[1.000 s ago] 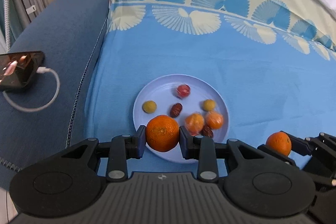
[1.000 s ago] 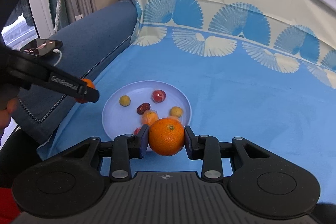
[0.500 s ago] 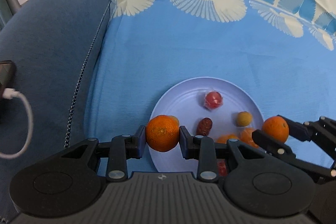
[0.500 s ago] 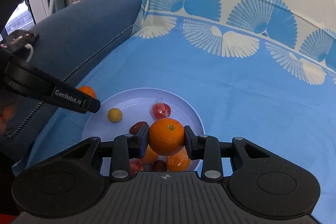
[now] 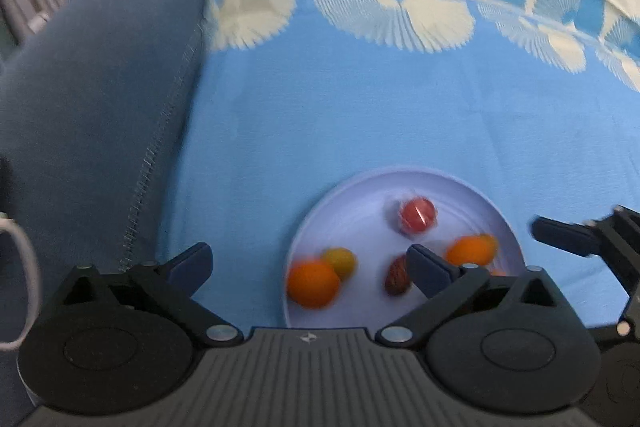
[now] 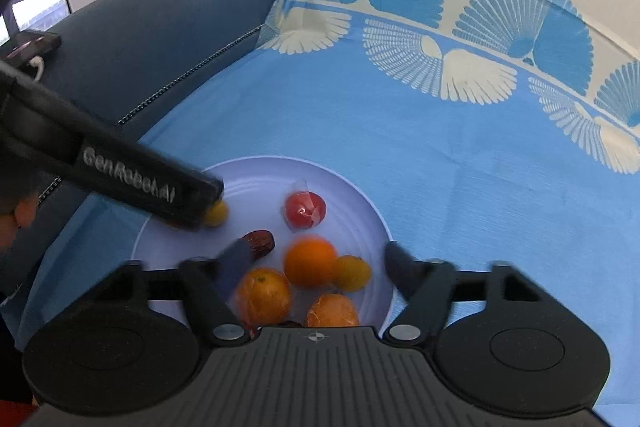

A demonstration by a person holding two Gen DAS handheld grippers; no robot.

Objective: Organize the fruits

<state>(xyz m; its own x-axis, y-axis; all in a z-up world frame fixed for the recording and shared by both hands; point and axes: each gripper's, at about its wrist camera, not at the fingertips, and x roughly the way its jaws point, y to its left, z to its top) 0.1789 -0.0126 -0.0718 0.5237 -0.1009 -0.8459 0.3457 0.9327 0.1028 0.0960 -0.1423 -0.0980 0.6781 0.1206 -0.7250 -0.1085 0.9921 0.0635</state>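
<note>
A pale round plate (image 5: pixel 400 174) lies on the blue cloth and holds several small fruits. My left gripper (image 5: pixel 308 254) hangs over the plate's left edge with its jaws opening. A blurred orange (image 5: pixel 314 283) sits loose between and below them, next to a small yellow fruit (image 5: pixel 341 261) and clear of both pads. My right gripper (image 6: pixel 315 251) is over the plate (image 6: pixel 360 193) too, jaws opening. A blurred orange (image 6: pixel 310 261) lies free between its fingers, among two wrapped oranges (image 6: pixel 264 293), a yellow fruit (image 6: pixel 354 273), a date (image 6: pixel 260 242) and a wrapped red fruit (image 6: pixel 305 211).
A dark blue sofa arm (image 5: pixel 100 107) borders the cloth on the left, with a phone (image 6: pixel 30 45) and white cable (image 5: pixel 24 267) on it. The fan-patterned cloth (image 5: pixel 360 107) stretches beyond the plate. A person's hand (image 6: pixel 20 215) shows at the left edge.
Both grippers came forward and down over the plate, then went from shut on an orange each to open. Both oranges now lie loose in the plate.
</note>
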